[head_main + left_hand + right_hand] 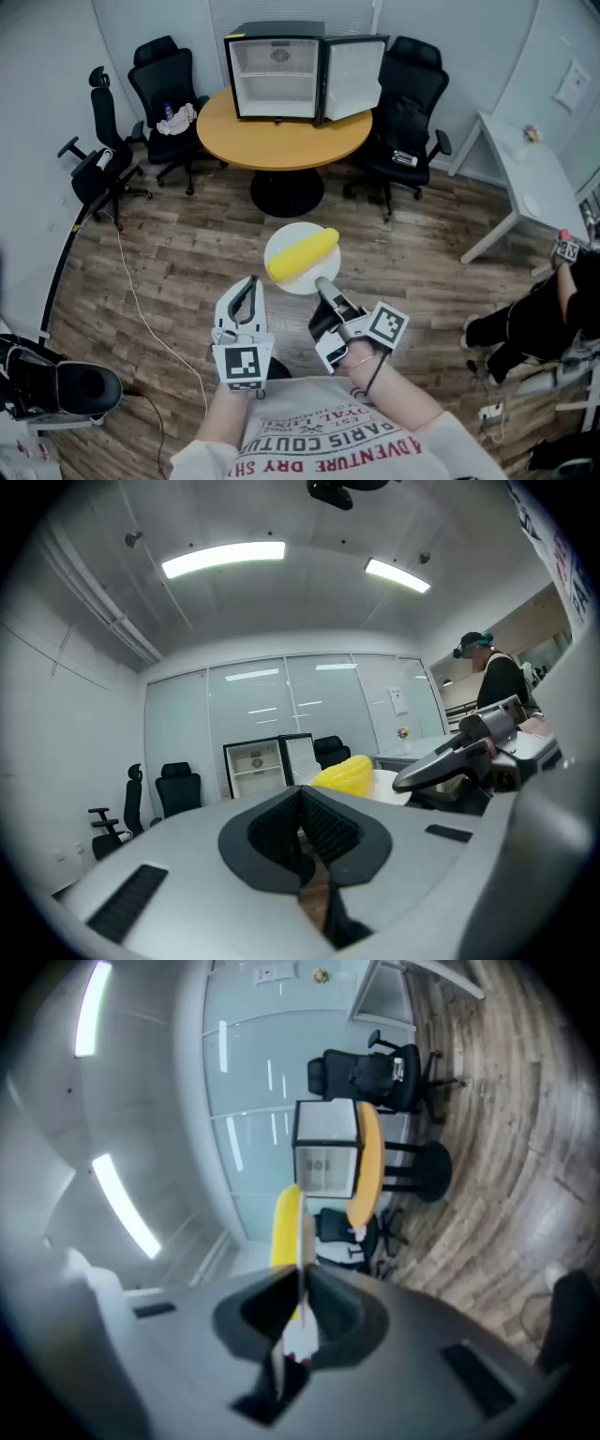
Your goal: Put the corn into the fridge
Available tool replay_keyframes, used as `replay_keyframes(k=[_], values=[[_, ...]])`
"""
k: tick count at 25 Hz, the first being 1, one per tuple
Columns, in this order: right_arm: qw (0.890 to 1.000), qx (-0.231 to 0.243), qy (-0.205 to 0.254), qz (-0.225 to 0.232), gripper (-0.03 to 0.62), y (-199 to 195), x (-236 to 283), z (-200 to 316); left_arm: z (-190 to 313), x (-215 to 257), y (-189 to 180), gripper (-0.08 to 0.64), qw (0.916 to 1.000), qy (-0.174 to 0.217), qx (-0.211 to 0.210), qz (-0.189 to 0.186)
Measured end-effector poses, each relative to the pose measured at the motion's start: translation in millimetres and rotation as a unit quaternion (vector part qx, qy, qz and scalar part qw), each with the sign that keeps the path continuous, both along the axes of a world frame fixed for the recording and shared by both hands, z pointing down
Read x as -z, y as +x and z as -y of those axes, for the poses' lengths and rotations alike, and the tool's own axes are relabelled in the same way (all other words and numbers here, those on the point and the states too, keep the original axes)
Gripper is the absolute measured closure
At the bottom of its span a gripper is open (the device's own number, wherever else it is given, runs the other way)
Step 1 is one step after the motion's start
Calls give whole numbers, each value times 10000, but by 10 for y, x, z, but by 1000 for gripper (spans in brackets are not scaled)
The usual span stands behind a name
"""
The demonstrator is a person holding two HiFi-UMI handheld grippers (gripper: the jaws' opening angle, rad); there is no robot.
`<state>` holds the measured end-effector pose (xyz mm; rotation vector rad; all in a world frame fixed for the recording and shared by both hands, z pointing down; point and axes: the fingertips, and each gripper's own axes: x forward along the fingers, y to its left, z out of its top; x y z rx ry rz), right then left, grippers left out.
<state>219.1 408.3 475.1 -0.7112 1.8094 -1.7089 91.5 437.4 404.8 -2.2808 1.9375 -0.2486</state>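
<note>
Two grippers are held side by side above the wooden floor (187, 253). The right gripper (323, 287) is clamped on the near rim of a white plate (289, 236), whose edge shows as a thin line pinched between its jaws. The corn (303, 255) lies across the plate, just beyond those jaws and clear of them. The left gripper (247, 286) hangs just left of the plate, its jaws pressed together with nothing between. The fridge (278, 78), door open, stands on a round table (281, 141) well beyond the plate.
</note>
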Motion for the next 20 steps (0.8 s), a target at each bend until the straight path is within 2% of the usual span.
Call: replay_keyframes(k=[3, 6, 13, 20], values=[[9998, 37, -169, -20, 543, -12, -39, -39, -54, -11, -23, 531, 9997, -64, 105, -218], [9994, 62, -312, 95, 545, -29, -50, -30, -43, -2, -41, 531, 9996, -71, 127, -226], [9998, 41, -203, -30, 546, -17, -69, -34, -47, -81, -67, 531, 9995, -122, 93, -267], [9999, 53, -102, -105, 554, -158, -57, 65, 122, -142, -221, 531, 9986, -162, 24, -495]])
